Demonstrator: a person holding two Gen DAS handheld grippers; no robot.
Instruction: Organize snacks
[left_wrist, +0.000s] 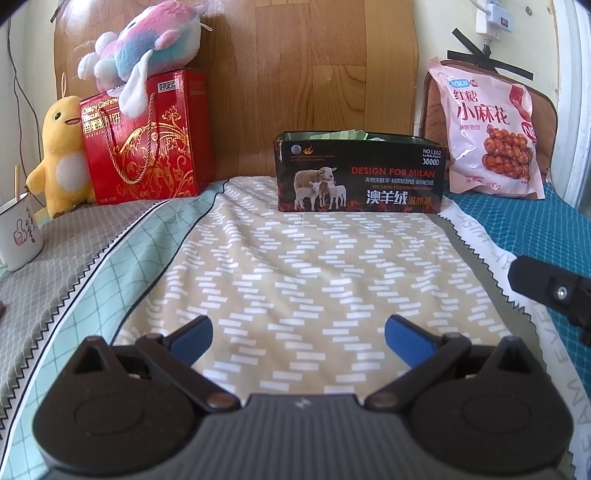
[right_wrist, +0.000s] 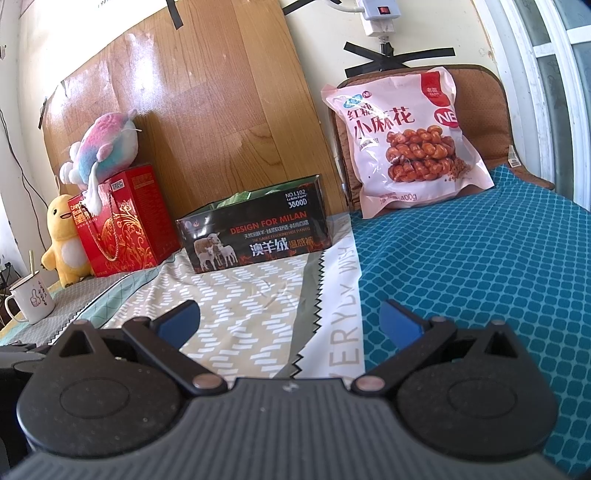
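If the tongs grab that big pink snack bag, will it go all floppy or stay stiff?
Probably floppy: the pink snack bag is soft, puffy plastic that only stands by leaning on the brown cushion. It may sag or tip forward once pulled away. The glossy film might be slippery, and the twisted snacks pictured look brittle, so a gentle squeeze seems wise.

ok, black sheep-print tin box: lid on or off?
Off. The black sheep-print tin box is open-topped; green packets show above its rim.
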